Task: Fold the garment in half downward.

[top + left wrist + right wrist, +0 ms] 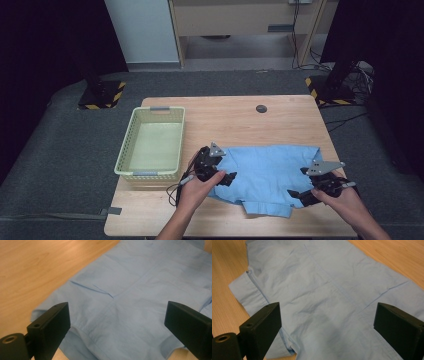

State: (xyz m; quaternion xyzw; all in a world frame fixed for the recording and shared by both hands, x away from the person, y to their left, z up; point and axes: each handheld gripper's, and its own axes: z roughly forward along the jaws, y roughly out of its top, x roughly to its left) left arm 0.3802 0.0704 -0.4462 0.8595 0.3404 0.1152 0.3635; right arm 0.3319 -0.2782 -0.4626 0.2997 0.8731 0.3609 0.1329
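A light blue shirt [267, 172] lies spread flat on the wooden table [235, 120], right of centre. In the high view my left gripper [227, 178] hovers over the shirt's left edge, held by a hand. My right gripper [299, 196] hovers over the shirt's near right corner. In the left gripper view the shirt [130, 297] lies below wide open jaws, with nothing between them. The right gripper view likewise shows the shirt [327, 295] and a cuffed sleeve below wide open jaws.
A pale green plastic basket [131, 155] stands at the table's left side, close to my left hand. A small dark round disc [261, 108] sits near the far edge. Bare wood runs along the far half of the table. Floor stands flank the table.
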